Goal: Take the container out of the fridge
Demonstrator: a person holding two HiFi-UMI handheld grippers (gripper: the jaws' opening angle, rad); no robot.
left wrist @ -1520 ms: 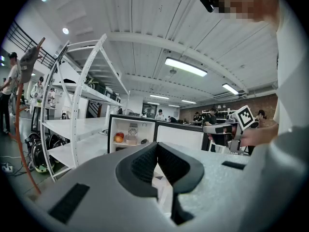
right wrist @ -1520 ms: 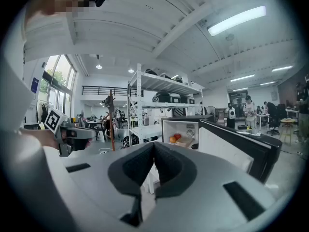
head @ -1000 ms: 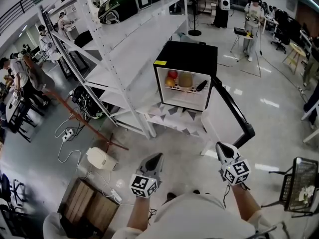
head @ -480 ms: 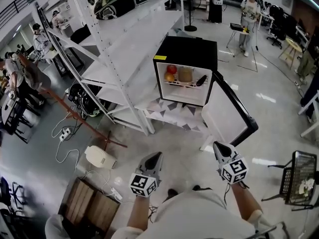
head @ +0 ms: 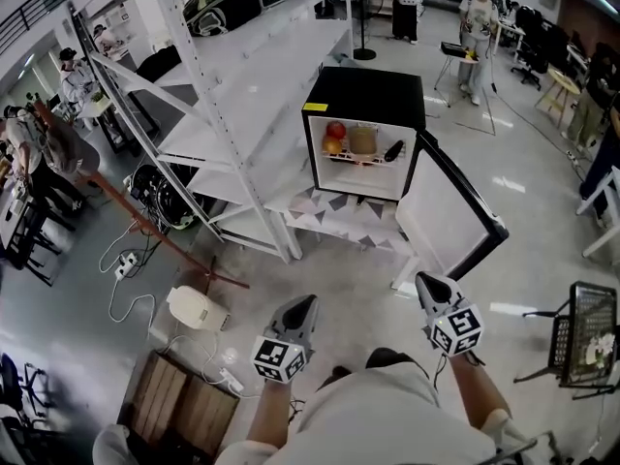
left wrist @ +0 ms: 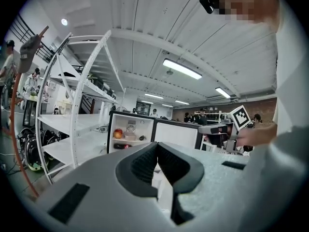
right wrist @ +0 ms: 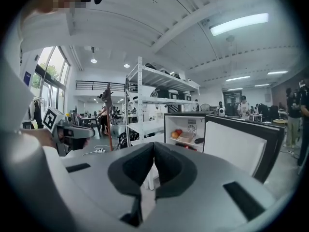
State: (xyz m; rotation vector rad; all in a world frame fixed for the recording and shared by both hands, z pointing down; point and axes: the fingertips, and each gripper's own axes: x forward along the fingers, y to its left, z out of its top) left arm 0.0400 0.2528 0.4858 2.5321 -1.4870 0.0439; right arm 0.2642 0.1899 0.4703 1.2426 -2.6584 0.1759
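Two grippers, both clenched on nothing: left gripper and right gripper hang low by the person's body, and each gripper view shows the jaws together.

Step in hand, as judged: the approach, with no reach begun. The fridge stands open ahead, well apart from both grippers. The container sits on the upper shelf, between fruit at its left and a dark item at its right, both close.

The next move likely calls for closing in, opening one gripper and entering straight, so the neighbours are not knocked.

Edges: the door is swung out on the right, and the rack stands just beside the fridge's left. Open floor lies between them, in front of the fridge.
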